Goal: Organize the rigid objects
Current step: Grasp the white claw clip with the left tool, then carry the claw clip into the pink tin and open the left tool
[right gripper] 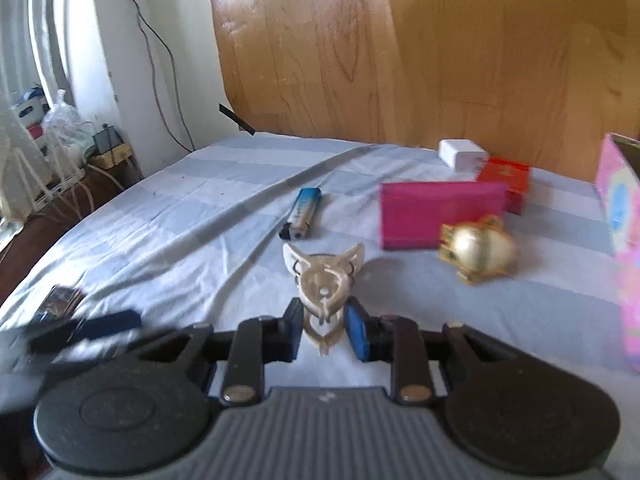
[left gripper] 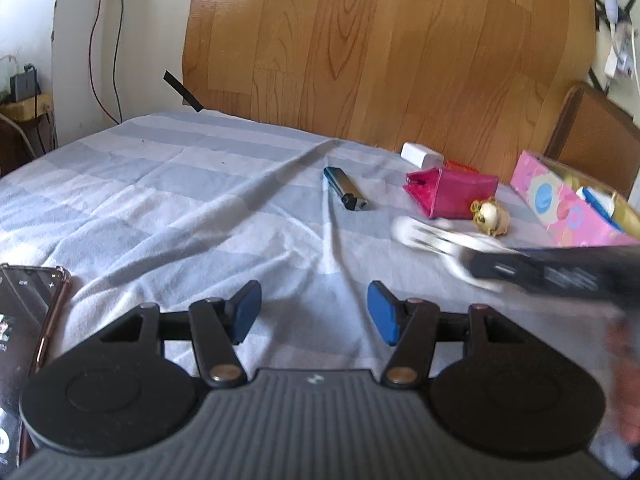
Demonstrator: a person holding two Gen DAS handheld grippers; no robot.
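My right gripper is shut on a cream fox-shaped ornament and holds it above the bed; in the left wrist view it shows blurred as a white shape held by the right gripper. My left gripper is open and empty over the sheet. A blue lighter, a pink case, a gold frog figurine, a white charger and a red box lie on the sheet.
A pink patterned box stands open at the right with items inside. A phone lies at the left by my left gripper. The blue-and-white checked sheet covers the bed; a wood panel stands behind.
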